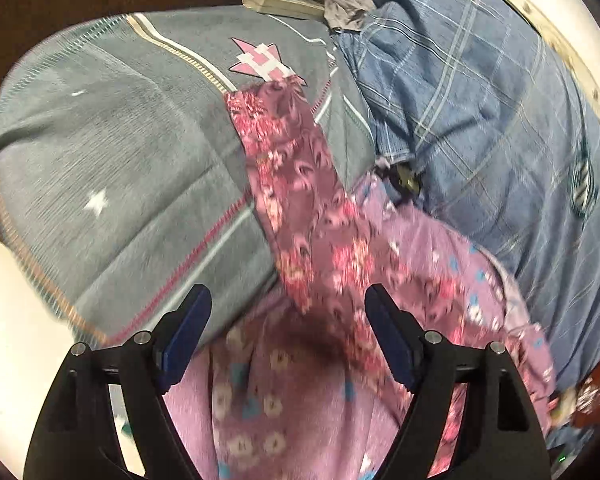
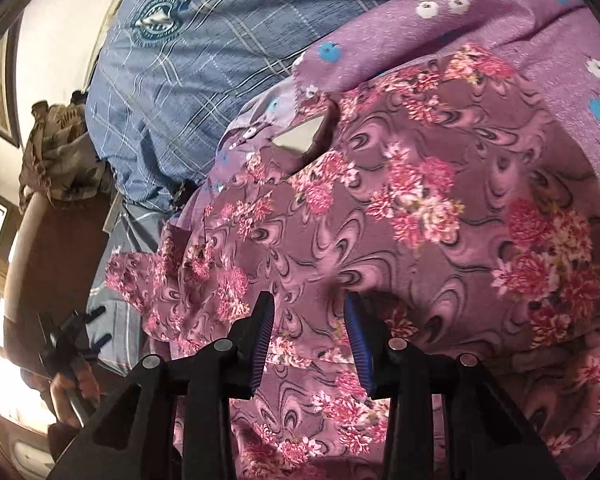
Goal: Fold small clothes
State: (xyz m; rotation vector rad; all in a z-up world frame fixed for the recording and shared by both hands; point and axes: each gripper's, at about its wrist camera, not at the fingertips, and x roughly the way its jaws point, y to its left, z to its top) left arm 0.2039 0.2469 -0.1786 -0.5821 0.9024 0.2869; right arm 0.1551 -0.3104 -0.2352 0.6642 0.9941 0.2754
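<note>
A mauve garment with pink flowers and swirls (image 2: 400, 220) lies rumpled on top of a lilac cloth with white and blue flowers (image 2: 500, 20). In the left wrist view a strip of the mauve garment (image 1: 300, 184) runs up across a grey garment (image 1: 120, 160); the lilac cloth (image 1: 280, 400) lies below. My left gripper (image 1: 288, 300) is open just above both cloths, holding nothing. My right gripper (image 2: 310, 308) is open with its fingers close over the mauve garment. The left gripper also shows small at the lower left of the right wrist view (image 2: 76, 336).
A blue plaid garment with a round badge (image 2: 172, 60) lies beside the floral ones; it also shows in the left wrist view (image 1: 480, 120). The grey garment has a pink emblem (image 1: 260, 62). A brown patterned cloth (image 2: 60, 160) is bunched at the edge. White surface (image 1: 16, 352) shows at left.
</note>
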